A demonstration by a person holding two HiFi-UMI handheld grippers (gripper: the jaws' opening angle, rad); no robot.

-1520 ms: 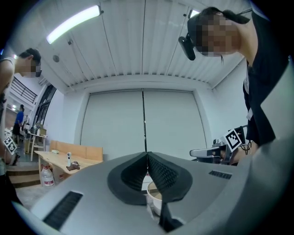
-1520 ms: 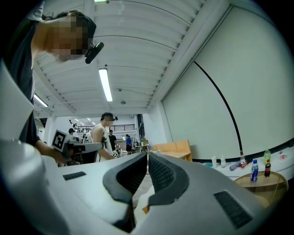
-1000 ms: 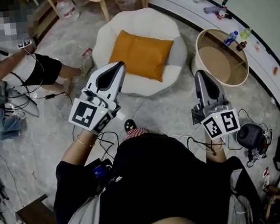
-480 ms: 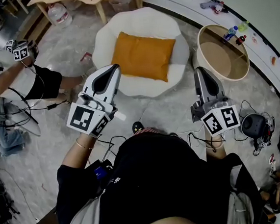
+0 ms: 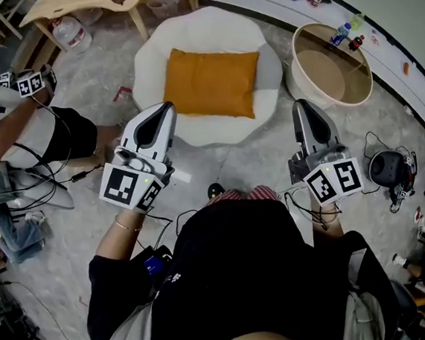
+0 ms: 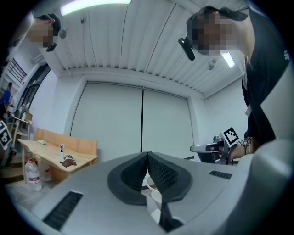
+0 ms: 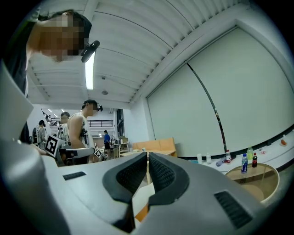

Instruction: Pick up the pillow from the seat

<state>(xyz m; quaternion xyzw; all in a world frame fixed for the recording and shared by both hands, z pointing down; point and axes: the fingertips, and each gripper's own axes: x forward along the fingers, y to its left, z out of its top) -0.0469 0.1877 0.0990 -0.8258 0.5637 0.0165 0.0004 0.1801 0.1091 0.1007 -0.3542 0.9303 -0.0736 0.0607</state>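
pillow (image 5: 211, 82) within seat (image 5: 207, 31) rim | left claw (image 5: 163, 110), right claw (image 5: 301, 108) closed, near seat edge

Pillow (image 5: 211, 82) is lying on seat (image 5: 206, 25), far centre. Round tub (image 5: 298, 90) is standing just right of seat. Table (image 5: 84, 0) is standing far left, behind seat. Left gripper (image 5: 163, 109) and right gripper (image 5: 298, 106) are hovering nearer, flanking seat's front.

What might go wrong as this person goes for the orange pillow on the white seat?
Both claws are shut: the left claw and right claw would only shove the pillow across the seat unless they open first. Cables lie on the floor around the person, so a step forward might snag one. Another person sits close beside the seat and may get bumped.
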